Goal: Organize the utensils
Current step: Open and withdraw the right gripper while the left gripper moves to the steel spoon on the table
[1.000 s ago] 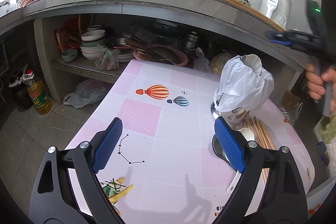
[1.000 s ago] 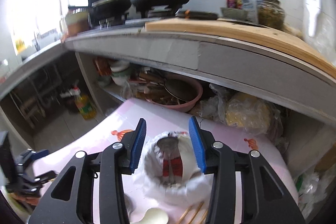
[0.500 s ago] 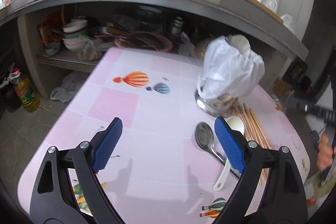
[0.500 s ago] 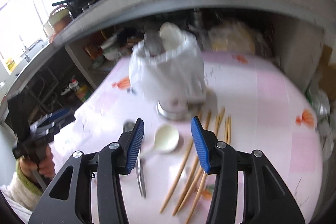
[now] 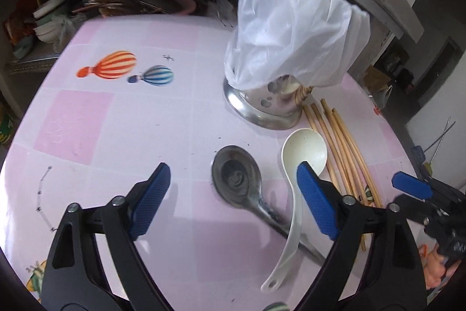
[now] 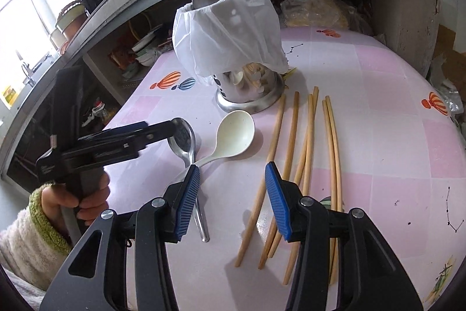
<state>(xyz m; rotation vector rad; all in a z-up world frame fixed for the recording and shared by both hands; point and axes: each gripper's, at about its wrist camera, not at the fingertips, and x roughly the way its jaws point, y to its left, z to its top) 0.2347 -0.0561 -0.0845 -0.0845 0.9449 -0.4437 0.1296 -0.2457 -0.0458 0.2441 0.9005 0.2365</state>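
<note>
- Worktop (image 5: 122,136): pink-and-white checked cover printed with hot-air balloons.
- Steel utensil holder (image 6: 250,95) stands on it, draped in a white plastic bag (image 6: 227,31).
- Metal spoon (image 5: 238,179) and cream plastic spoon (image 5: 303,153) lie side by side in front of the holder, handles crossing.
- Wooden chopsticks (image 6: 305,153) lie loose beside the spoons, roughly parallel, some overlapping.

spoons (image 6: 186,142) lie left of chopsticks (image 6: 305,153), before the holder (image 6: 250,92).
</note>
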